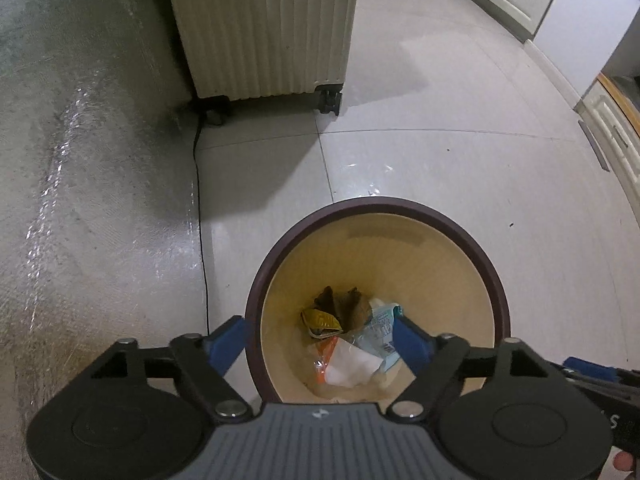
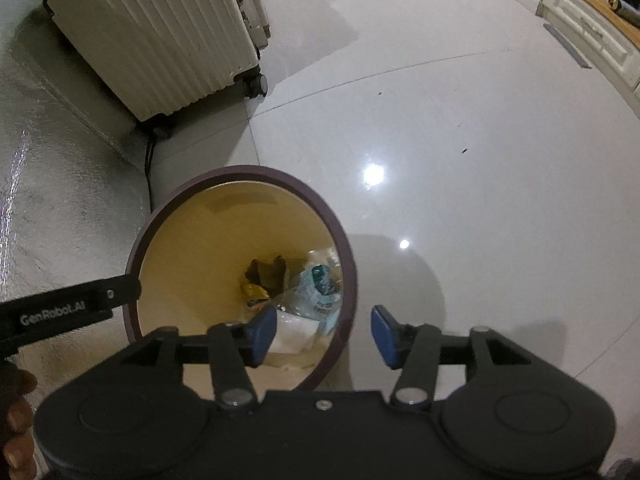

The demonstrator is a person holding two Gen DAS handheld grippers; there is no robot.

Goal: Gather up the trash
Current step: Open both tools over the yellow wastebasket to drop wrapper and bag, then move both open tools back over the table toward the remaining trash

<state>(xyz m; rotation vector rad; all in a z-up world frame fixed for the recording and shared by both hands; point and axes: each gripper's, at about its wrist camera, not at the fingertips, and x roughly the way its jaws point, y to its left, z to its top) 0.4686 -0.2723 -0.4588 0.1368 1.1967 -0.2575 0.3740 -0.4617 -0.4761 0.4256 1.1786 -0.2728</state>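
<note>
Both claws hang over the round waste bin (image 1: 496,280) and point steeply down into it. Left gripper (image 1: 320,338) stands wide apart with nothing between its blue pads (image 1: 412,340), one pad over the bin's dark rim and the other over the trash. Right gripper (image 2: 324,334) is parted about halfway, also empty, straddling the near rim of the bin (image 2: 152,216). Below them, at the bin's bottom, lie the collected wrappers (image 1: 352,340): a yellow packet, a pale blue one, white and orange plastic, and something brown. Beyond the bin, a cream ribbed suitcase (image 1: 260,28) stands on wheels on the tiled floor (image 1: 460,120).
</note>
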